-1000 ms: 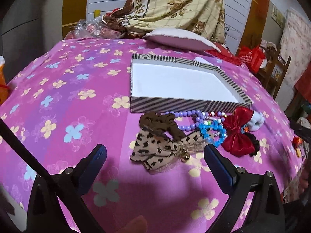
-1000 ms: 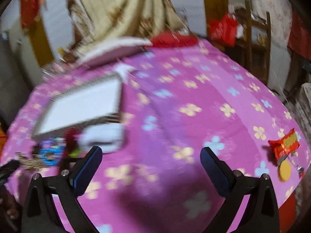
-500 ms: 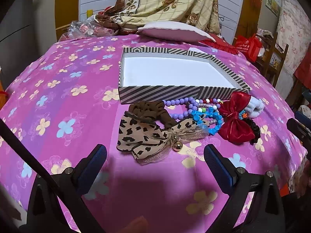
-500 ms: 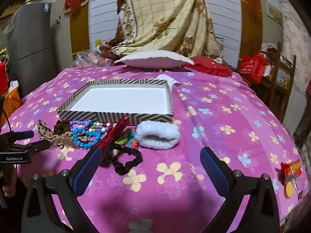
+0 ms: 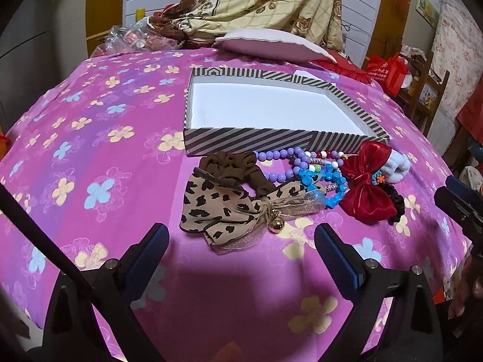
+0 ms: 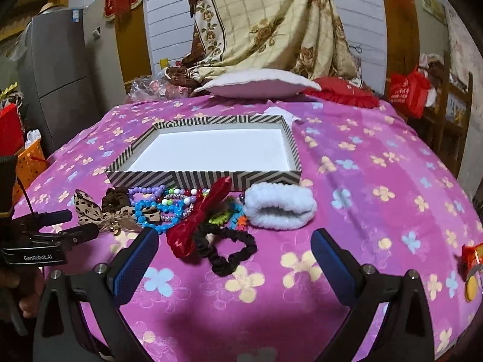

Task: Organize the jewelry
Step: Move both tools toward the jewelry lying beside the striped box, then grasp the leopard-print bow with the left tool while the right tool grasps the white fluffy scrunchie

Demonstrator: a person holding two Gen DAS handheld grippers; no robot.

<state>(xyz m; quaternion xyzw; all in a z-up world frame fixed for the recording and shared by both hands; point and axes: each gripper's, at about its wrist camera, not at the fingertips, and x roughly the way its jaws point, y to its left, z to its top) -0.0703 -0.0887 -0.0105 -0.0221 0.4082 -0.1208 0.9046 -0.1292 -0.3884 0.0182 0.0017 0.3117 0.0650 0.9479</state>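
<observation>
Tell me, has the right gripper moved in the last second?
Yes. The right gripper swung left: the striped box, at the right wrist view's left edge a second ago, now sits centred, with the black scrunchie between the open jaws.

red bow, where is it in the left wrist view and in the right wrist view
Left wrist view: the red bow lies right of centre, just in front of the striped box's right corner, beside the white fluffy scrunchie.
Right wrist view: the red bow lies left of centre, tilted, between the beads and the black scrunchie.
Shared landmark: the striped box, right behind the bow in both.
</observation>
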